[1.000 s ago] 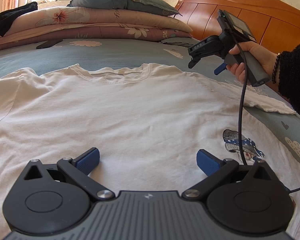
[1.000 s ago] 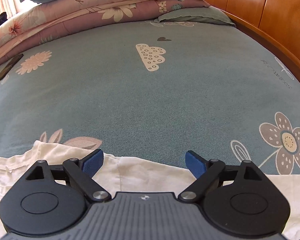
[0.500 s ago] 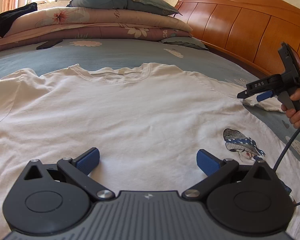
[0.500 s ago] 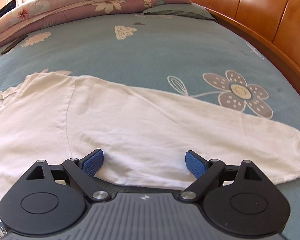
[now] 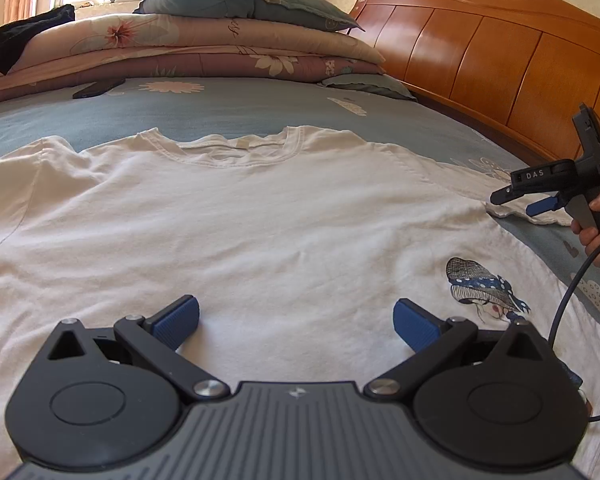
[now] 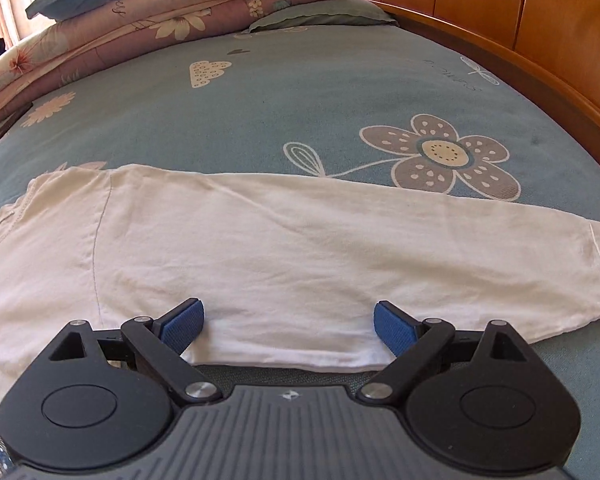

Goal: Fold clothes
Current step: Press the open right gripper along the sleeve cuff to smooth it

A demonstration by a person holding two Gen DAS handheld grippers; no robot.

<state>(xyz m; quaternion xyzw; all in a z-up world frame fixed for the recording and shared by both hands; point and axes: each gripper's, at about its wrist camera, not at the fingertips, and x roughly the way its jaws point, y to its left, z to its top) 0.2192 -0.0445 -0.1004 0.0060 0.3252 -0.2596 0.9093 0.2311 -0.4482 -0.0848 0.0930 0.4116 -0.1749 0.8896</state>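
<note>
A white T-shirt (image 5: pixel 260 216) lies flat, front up, on the blue bedspread, collar toward the far side; a small print of a hatted figure (image 5: pixel 480 284) sits near its right hem. My left gripper (image 5: pixel 296 320) hovers open over the shirt's lower middle, nothing between its fingers. In the left wrist view the right gripper (image 5: pixel 516 204), held by a hand, hangs low over the shirt's right sleeve. The right wrist view shows that sleeve (image 6: pixel 340 248) spread out, with my right gripper (image 6: pixel 288 320) open just above its near edge.
Folded quilts and a pillow (image 5: pixel 228 40) are stacked at the far side of the bed. A wooden headboard (image 5: pixel 500 52) runs along the right. A dark flat object (image 5: pixel 98 88) lies near the quilts. The flowered bedspread (image 6: pixel 340 112) stretches beyond the sleeve.
The right gripper has come down from high above the collar to the right sleeve and settled low over it. My left gripper has stayed put.
</note>
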